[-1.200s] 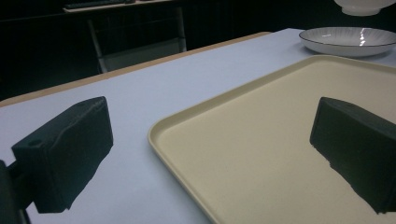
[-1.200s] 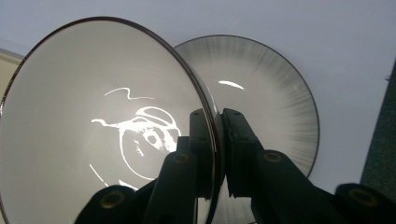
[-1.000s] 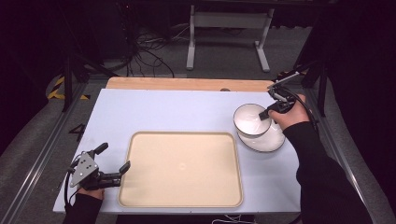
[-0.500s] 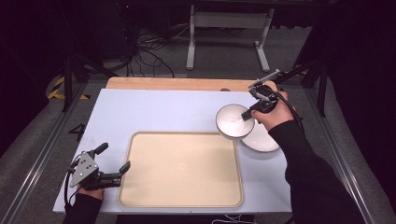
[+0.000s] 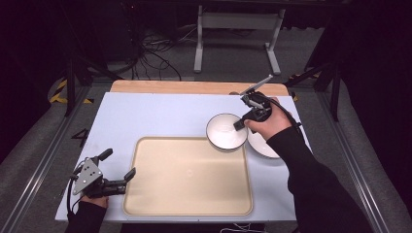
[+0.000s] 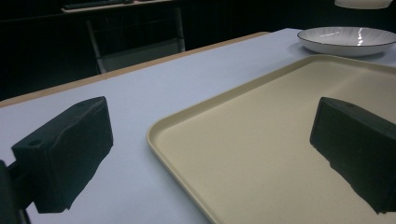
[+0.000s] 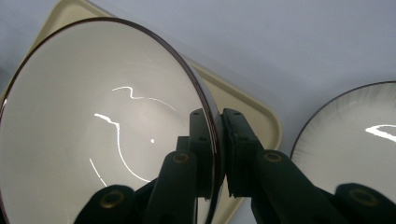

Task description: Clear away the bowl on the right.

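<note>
Right hand-held gripper (image 5: 239, 125) is pinching the white bowl (image 5: 224, 131) by its rim, w/ one jaw inside and one outside in the right gripper view. High view is showing the bowl over the beige tray (image 5: 187, 175) far corner, beside the plate (image 5: 263, 144) on the counter (image 5: 150, 116). Left hand-held gripper (image 5: 116, 169) is resting spread at the tray's near-left edge.

A pale blue table (image 5: 160, 116) with a strip of bare wood (image 5: 194, 87) along its far edge stands on a grey carpeted floor (image 5: 160, 53) in a dark room. Beyond it, black cables (image 5: 150, 53) lie tangled beside a grey metal stand (image 5: 238, 34); yellow-black hazard tape (image 5: 60, 90) marks the floor at left.
</note>
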`<state>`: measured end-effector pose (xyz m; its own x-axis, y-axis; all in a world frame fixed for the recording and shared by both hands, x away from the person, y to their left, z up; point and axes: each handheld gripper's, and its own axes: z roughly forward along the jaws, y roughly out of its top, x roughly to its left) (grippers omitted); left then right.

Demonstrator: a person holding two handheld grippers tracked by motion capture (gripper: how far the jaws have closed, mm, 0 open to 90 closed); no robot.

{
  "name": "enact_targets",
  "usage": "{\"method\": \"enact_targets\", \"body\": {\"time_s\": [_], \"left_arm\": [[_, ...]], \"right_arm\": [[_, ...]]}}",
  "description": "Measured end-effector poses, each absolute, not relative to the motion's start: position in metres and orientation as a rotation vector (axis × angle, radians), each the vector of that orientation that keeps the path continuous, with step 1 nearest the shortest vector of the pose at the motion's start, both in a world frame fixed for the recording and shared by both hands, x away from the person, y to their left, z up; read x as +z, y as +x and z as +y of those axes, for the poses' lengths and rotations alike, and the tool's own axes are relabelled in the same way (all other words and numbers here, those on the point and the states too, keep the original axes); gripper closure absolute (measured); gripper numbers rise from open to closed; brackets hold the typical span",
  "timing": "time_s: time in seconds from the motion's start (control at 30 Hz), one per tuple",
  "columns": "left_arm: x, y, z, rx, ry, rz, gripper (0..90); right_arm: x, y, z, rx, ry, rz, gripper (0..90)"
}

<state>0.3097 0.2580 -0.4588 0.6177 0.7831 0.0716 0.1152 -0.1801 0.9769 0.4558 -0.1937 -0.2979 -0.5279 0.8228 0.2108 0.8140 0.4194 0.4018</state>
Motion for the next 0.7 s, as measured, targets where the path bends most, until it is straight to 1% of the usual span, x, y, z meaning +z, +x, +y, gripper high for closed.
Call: {"method": "enact_targets", "body": {"time_s": [0.7], "left_arm": [[-0.459,0.309,0.258,0.709,1.666,0.754,0.2]], "right_arm": [[-0.302,0.434,-0.136,0.75,1.399,2.733,83.0]]}}
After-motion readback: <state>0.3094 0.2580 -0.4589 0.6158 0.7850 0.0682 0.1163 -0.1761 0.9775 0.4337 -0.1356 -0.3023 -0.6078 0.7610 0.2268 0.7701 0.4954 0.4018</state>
